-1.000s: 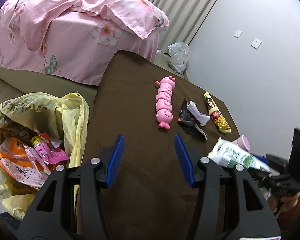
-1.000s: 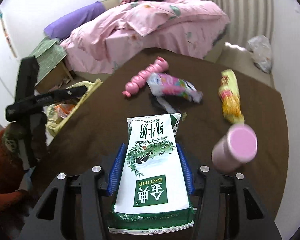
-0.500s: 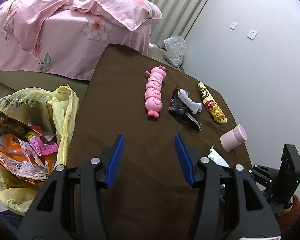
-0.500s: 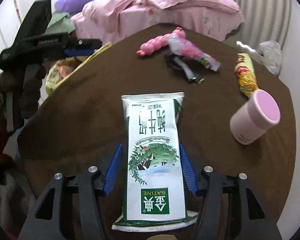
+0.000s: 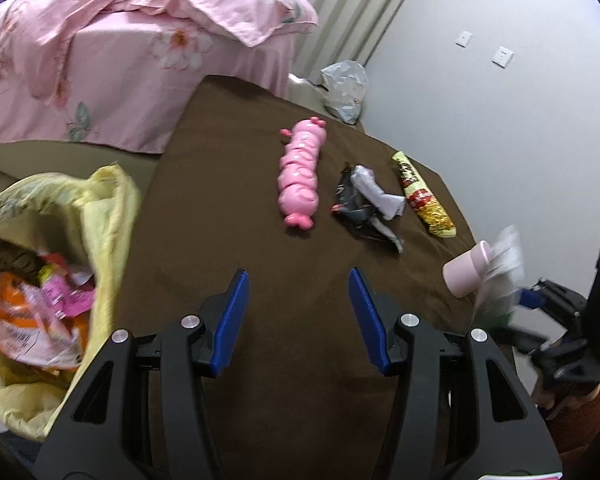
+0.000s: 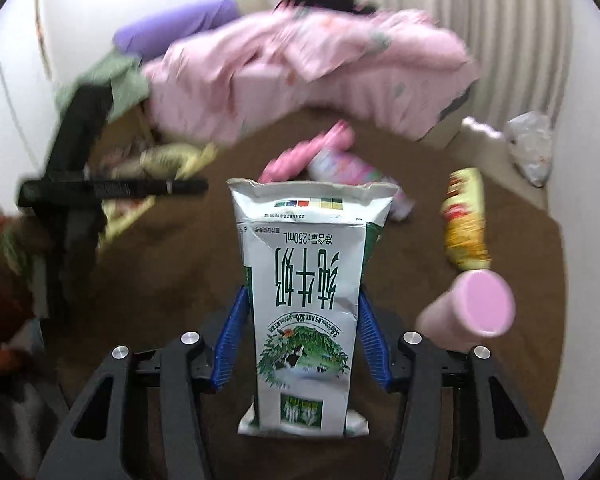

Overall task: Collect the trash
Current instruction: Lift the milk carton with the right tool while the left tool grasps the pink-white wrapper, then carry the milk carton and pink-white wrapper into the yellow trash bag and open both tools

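Observation:
My right gripper (image 6: pixel 302 300) is shut on a white and green milk pouch (image 6: pixel 304 280) and holds it upright above the brown table (image 6: pixel 172 264). The pouch shows blurred at the right in the left wrist view (image 5: pixel 500 276). My left gripper (image 5: pixel 298 276) is open and empty over the table's near part (image 5: pixel 228 208). A yellow trash bag (image 5: pixel 60 240) with wrappers inside hangs at the table's left edge. On the table lie a crumpled black and white wrapper (image 5: pixel 364 204) and a yellow snack wrapper (image 5: pixel 424 200).
A pink caterpillar toy (image 5: pixel 300 176) lies mid-table. A pink cup (image 5: pixel 464 272) lies on its side near the right edge. A bed with pink bedding (image 5: pixel 120 48) stands behind the table. A plastic bag (image 5: pixel 346 88) sits by the curtain.
My right gripper has lifted the milk pouch off the table and tipped it upright. The left gripper has shifted slightly and stays open.

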Available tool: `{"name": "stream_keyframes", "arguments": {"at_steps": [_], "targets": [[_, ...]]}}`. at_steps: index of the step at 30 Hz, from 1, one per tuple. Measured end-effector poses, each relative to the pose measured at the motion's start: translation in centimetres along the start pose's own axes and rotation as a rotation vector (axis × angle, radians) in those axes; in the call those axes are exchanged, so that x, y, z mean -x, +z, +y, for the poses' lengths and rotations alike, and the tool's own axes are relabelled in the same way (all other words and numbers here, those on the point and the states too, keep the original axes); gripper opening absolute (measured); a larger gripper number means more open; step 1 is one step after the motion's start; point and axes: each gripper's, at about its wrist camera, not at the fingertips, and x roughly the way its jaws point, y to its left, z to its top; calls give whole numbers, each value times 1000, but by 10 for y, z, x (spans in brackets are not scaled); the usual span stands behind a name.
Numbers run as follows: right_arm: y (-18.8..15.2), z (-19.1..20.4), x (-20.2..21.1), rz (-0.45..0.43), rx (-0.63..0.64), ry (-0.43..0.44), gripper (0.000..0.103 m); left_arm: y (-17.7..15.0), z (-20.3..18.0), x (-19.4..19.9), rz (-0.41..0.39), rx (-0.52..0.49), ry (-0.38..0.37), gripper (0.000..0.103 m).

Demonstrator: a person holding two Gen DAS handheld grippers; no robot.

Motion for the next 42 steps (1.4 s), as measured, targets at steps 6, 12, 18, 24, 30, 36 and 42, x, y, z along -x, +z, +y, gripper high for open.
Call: {"name": "stream_keyframes", "arguments": {"at_steps": [6,12,18,24,30,36,42], "targets": [[-10,-40,54,-140,-122,-63,49,28,-39,-30,-22,-103,-69,49],[-15,-61,72,-170,-158,-128,49,58,-62,-72,-2,-101,-53,49],[-24,-63,66,-152,-175,-124,49,64,-67,-101,76,-74,8,9],[-11,-57,59,-157,-159,-116,49,56,-55,-43,-22,-82,1,4],[10,-35,55,-168,-100,-95,49,43,-28,36,-131,-72,31,4],[33,-5,50,-176,-17,-65,49,21,24,107,-207,32,80,4],[69,34,40,-209,53,14,49,2,76,162,-286,101,199,4]]}}
